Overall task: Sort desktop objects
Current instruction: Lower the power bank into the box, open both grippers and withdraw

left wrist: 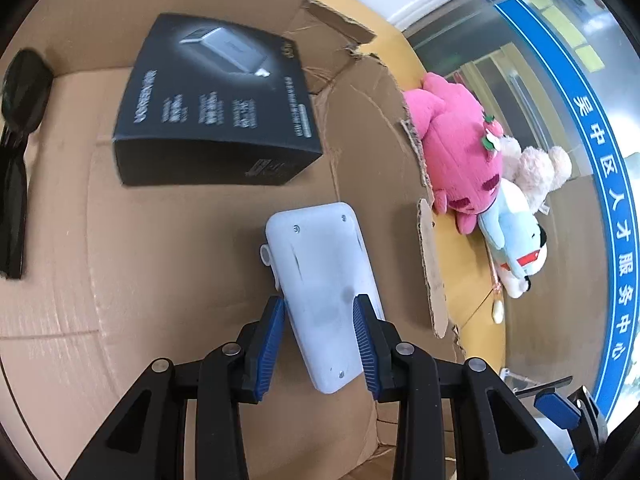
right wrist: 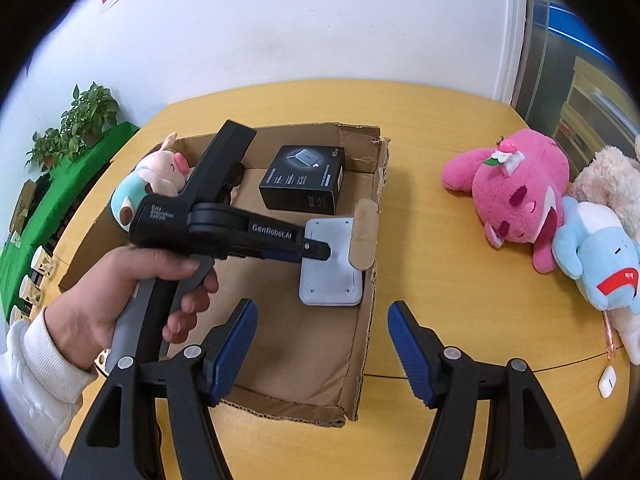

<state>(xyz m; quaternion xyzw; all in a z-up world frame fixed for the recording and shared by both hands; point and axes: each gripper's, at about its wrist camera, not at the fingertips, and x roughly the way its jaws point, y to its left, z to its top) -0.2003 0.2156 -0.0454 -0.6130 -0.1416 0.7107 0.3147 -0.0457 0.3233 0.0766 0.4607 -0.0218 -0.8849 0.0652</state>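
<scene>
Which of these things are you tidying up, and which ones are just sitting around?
Being sorted:
white device, gripped by the left gripper inside the cardboard box
black box
pig plush
pink plush
blue plush
beige plush

Just sitting around:
potted plants
green cloth
right gripper, open and empty

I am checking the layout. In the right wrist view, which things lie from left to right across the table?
Pig plush → black box → white device → pink plush → blue plush.
</scene>
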